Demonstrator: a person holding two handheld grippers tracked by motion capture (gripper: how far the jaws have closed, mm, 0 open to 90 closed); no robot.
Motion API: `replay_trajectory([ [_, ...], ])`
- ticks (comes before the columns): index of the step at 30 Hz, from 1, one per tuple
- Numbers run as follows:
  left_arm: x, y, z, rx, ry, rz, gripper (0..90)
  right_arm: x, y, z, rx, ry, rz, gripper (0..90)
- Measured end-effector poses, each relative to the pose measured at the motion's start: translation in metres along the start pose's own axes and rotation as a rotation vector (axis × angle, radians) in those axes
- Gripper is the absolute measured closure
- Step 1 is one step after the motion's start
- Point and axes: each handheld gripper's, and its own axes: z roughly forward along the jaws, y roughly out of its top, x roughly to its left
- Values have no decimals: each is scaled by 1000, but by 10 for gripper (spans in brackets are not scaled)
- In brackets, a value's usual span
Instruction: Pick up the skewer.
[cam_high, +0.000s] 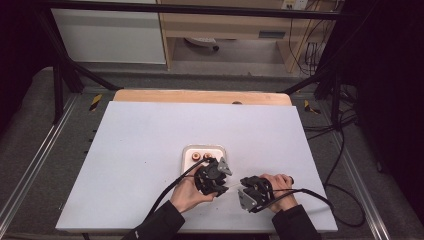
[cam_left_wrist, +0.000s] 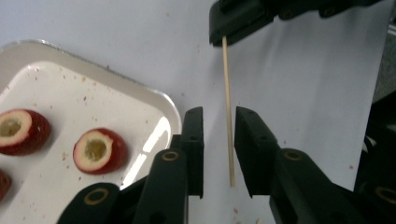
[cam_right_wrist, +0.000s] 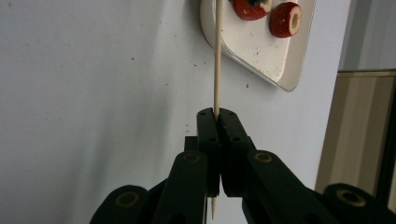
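Note:
A thin wooden skewer (cam_right_wrist: 217, 56) is clamped in my right gripper (cam_right_wrist: 216, 113), whose jaws are shut on it near its blunt end. In the left gripper view the skewer (cam_left_wrist: 228, 116) runs down between the parted jaws of my left gripper (cam_left_wrist: 219, 116), with a gap on both sides. A small white tray (cam_left_wrist: 154, 100) holds cored red fruit pieces (cam_left_wrist: 99, 150). In the high view both grippers meet just in front of the tray (cam_high: 186, 150), with the left gripper (cam_high: 223, 184) beside the right gripper (cam_high: 242, 184).
The tray lies on a white mat (cam_high: 140, 140) covering a wooden table (cam_high: 200, 96). Another cored fruit piece (cam_left_wrist: 18, 131) sits further in on the tray. Black cables (cam_high: 165, 192) trail from both grippers toward the table's front edge.

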Motion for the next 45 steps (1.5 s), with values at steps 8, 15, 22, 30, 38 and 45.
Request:
replay_trajectory([
  [8,6,10,6,164,-19,-10,745,-6,7,2,29,-15,-91,892],
  [15,6,17,12,210,-20,-13,805,-6,12,3,44,-20,-124,892],
  [22,3,19,20,245,-11,-24,880,-5,14,5,51,-19,-143,892],
  [30,1,18,19,238,11,-25,887,-4,14,4,48,-28,-121,883],
  [38,-2,1,13,148,42,-44,887,-9,5,-3,-26,-34,93,714],
  [45,-5,-14,5,51,58,-72,886,-14,-13,-8,-99,-37,394,530],
])
